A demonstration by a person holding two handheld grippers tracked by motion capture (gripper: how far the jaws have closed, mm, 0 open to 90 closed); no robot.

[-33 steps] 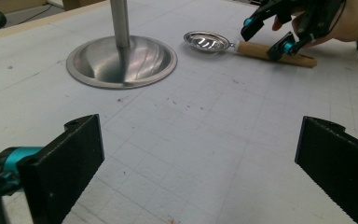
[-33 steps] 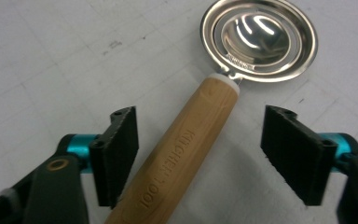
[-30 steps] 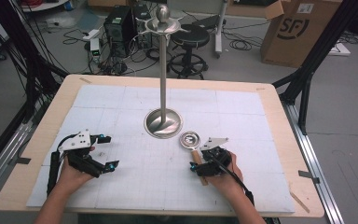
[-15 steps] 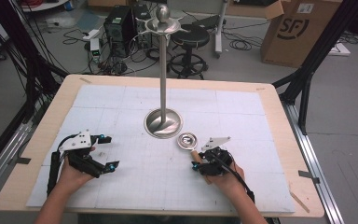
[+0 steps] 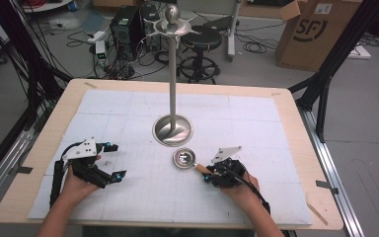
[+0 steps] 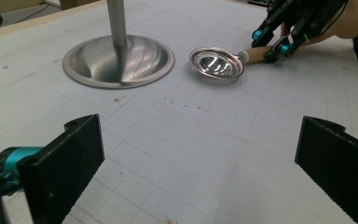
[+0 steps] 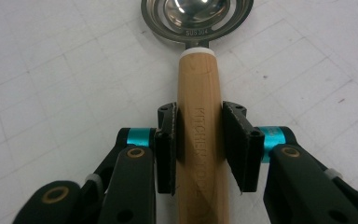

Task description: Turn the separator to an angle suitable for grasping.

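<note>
Two jaws (right gripper (image 7: 200, 144)) astride ladle handle (image 7: 200, 116)

The high view looks forward and down over the whole table (image 5: 44, 148). The left gripper view sits low, facing the stand (image 6: 118, 59) and ladle (image 6: 216, 63); the right gripper view looks closely along that ladle's handle (image 7: 200, 140).

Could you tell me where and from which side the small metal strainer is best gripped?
By its wooden handle, coming from the handle end: it lies flat, round and narrow enough for the jaws, while the steel bowl is wide and shallow. The right gripper already clamps it so.
</note>
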